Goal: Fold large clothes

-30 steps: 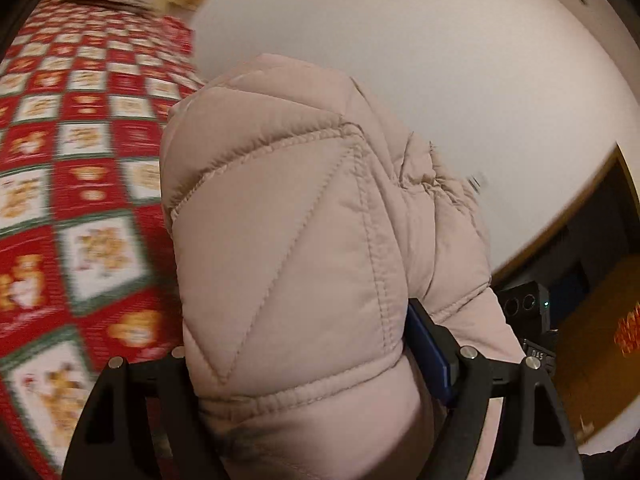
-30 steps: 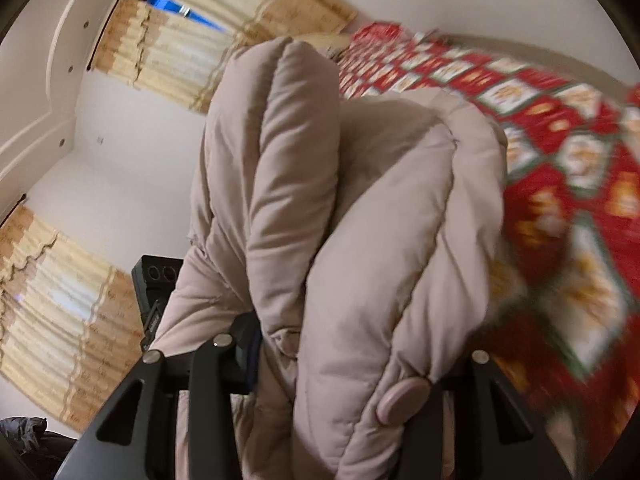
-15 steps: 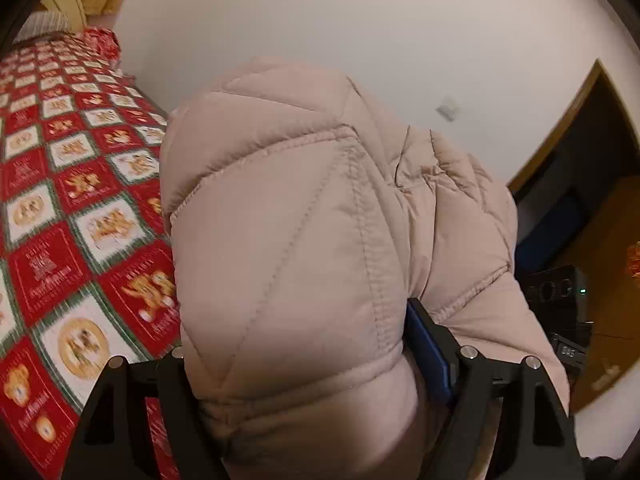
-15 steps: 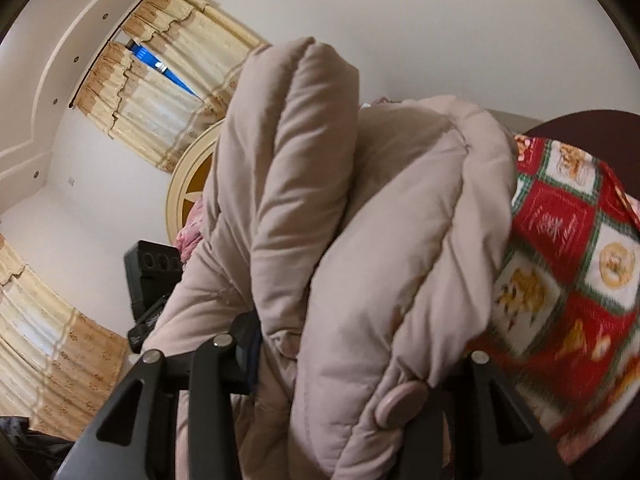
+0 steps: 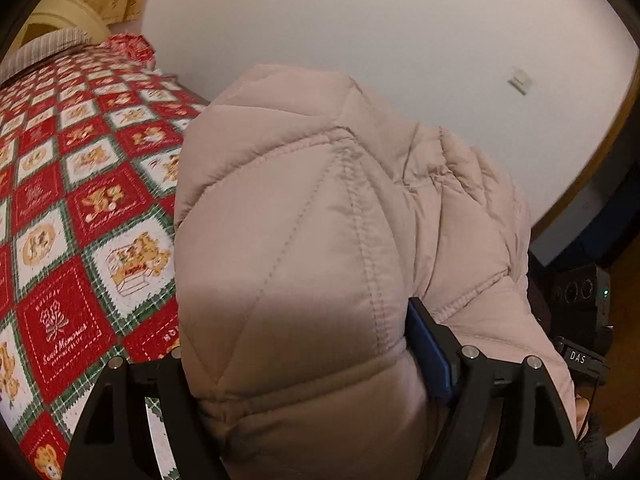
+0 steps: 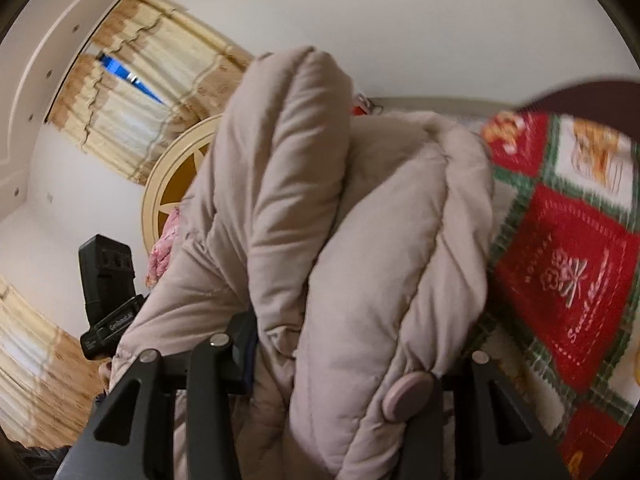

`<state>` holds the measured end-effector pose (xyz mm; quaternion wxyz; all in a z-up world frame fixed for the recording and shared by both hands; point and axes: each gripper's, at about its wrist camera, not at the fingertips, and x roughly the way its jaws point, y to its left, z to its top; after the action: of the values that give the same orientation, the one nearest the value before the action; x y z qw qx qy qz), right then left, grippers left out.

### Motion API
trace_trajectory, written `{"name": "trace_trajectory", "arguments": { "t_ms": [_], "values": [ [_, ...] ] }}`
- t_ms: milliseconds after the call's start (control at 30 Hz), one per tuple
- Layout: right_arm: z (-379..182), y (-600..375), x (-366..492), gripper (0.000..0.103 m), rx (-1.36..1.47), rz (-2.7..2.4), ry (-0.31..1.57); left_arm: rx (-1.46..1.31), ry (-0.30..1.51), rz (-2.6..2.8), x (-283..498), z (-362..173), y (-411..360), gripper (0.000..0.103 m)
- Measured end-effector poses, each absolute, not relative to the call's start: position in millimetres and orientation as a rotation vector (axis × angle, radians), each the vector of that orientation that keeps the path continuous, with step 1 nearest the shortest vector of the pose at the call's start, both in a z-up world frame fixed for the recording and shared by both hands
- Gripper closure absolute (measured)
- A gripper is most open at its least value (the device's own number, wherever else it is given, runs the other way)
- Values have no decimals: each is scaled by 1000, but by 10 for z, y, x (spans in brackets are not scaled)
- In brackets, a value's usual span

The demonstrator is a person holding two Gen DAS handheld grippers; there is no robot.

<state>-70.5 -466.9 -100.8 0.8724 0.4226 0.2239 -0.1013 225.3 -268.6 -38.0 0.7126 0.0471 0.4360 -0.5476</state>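
Note:
A pale pink quilted puffer jacket [image 5: 304,248] fills the middle of the left wrist view, bunched between the fingers of my left gripper [image 5: 308,364], which is shut on it. In the right wrist view the same jacket [image 6: 360,264] bulges in thick folds, with a round pink button [image 6: 406,394] near the bottom. My right gripper [image 6: 344,368] is shut on these folds. Both grippers hold the jacket up above the bed. The fingertips are hidden by fabric.
A bed with a red, white and green checked bear-print cover [image 5: 80,208] lies to the left and also shows in the right wrist view [image 6: 560,256]. A cream headboard [image 6: 176,184], curtains [image 6: 132,92], white wall [image 5: 360,40] and the other gripper's black body [image 6: 106,296] are around.
Both grippers have swung with the jacket held fast. The bed cover slid left and away in the left view; the right view turned up toward the wall and curtains.

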Motion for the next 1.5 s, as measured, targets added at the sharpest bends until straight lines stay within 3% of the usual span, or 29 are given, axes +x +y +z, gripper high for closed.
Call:
{"name": "trace_trajectory", "arguments": {
  "t_ms": [100,233,400,533,567,600,667,833,1100,1500],
  "values": [
    [-1089,-4730,-693,52,882,-206,492,92,974,-1166,2282,-472,-2701,16],
    [-1113,-4789,-664,47,887,-206,511,135,917,-1076,2185,-503,-2706,1],
    [-926,-4702,-894,39,920,-291,541,239,791,-1014,1949,-429,-2723,1],
    [-443,-4500,-1354,39,807,-493,487,236,794,-996,1964,-442,-2730,1],
    [-322,-4404,-1417,47,735,-548,488,236,793,-993,1960,-447,-2723,1],
    [-142,-4232,-1445,66,623,-595,501,242,787,-985,1941,-441,-2721,1],
    [88,-3921,-1369,82,458,-623,564,256,775,-969,1880,-420,-2721,1],
    [341,-3413,-948,83,226,-607,617,272,750,-941,1741,-344,-2654,1],
    [-375,-3745,-759,86,350,-618,683,311,705,-921,1628,-304,-2646,1],
    [-515,-3791,-797,87,376,-625,692,372,700,-920,1614,-370,-2779,1]
  ]
}}
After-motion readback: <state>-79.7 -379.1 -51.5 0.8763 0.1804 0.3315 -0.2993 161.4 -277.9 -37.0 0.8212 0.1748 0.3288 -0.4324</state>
